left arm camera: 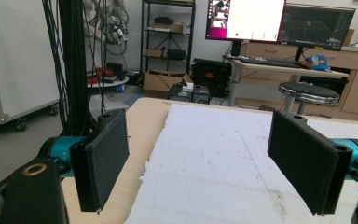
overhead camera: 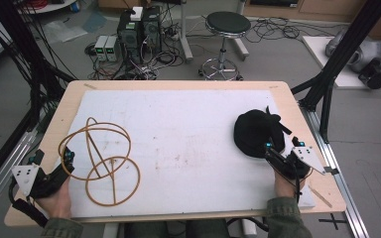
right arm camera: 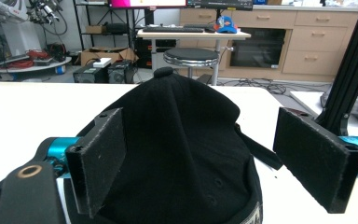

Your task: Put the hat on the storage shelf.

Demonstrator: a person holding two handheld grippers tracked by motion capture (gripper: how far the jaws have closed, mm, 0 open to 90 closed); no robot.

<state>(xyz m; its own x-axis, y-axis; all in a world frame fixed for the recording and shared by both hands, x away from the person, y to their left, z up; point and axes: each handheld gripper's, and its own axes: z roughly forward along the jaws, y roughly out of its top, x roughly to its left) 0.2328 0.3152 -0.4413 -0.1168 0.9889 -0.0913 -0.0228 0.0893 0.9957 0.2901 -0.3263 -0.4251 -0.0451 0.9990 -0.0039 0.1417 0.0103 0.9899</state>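
A black cap [overhead camera: 256, 132] lies on the white mat [overhead camera: 178, 129] at the right of the table. My right gripper [overhead camera: 278, 152] is open at the cap's near edge; in the right gripper view its jaws stand wide on either side of the cap [right arm camera: 177, 154], which lies between them. A wire stand of tan rings and rods [overhead camera: 101, 158] sits at the left of the mat. My left gripper [overhead camera: 65, 159] is open beside the stand's left rim, with nothing between its jaws in the left gripper view [left arm camera: 205, 163].
The mat covers most of the wooden table [overhead camera: 59, 114]. Black frame posts [overhead camera: 345, 49] rise at both sides. Beyond the far edge stand a black stool [overhead camera: 226, 25], computer boxes [overhead camera: 139, 29] and loose cables on the floor.
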